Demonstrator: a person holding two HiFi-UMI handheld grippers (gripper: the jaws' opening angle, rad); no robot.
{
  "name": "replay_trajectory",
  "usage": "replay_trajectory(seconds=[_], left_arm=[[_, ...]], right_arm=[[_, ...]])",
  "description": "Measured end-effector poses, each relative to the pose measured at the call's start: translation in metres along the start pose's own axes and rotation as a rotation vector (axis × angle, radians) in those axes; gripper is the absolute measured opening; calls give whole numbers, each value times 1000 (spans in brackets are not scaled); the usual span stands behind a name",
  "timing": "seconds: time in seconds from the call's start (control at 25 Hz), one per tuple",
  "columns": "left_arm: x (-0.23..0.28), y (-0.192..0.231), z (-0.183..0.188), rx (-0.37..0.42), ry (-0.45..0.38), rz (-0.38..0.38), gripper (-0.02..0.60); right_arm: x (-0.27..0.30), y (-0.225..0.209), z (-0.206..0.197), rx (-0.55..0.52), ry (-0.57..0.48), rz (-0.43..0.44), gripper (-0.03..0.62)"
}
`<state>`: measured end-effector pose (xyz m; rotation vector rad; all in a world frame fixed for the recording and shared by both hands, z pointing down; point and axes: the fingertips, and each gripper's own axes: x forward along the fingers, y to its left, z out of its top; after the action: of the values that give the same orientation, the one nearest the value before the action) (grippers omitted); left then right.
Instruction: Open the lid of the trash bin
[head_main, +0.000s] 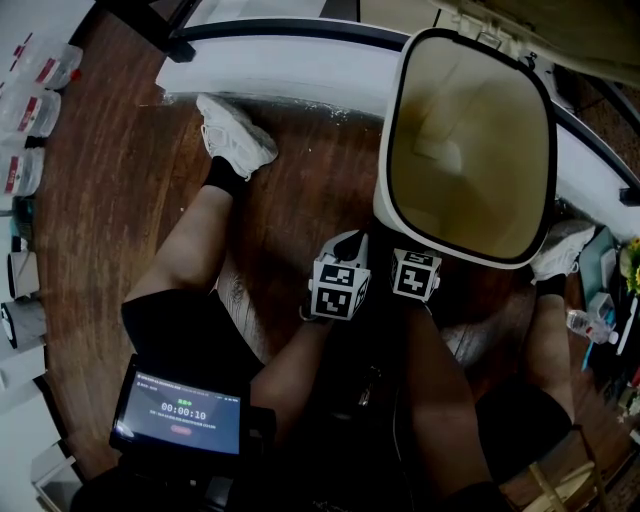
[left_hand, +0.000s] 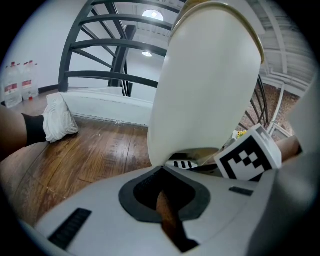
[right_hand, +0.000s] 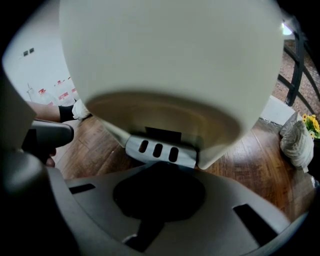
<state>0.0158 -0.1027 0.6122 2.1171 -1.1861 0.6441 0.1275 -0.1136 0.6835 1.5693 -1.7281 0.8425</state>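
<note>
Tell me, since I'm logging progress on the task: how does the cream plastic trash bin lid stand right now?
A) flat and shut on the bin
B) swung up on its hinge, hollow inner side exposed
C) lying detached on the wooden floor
B: the cream plastic trash bin lid stands tipped up with its tan hollow inner side in plain sight, and the right gripper view shows it attached at its base to the grey slotted hinge.

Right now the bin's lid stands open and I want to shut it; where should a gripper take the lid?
Pinch the lid's thin white rim along a side edge, coming from that side: the domed shell is probably too broad and smooth for jaws.
</note>
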Motion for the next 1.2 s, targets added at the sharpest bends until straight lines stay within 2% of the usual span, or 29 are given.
replay_trajectory(seconds=[0.56,1.2], left_arm=[[0,2,-2,-13,-3,-2,-2],[1,0,0,-16,-8,-7,-2]], right_arm=[[4,1,-1,22,-15,23,5],[-3,0,2,18,2,10,5]])
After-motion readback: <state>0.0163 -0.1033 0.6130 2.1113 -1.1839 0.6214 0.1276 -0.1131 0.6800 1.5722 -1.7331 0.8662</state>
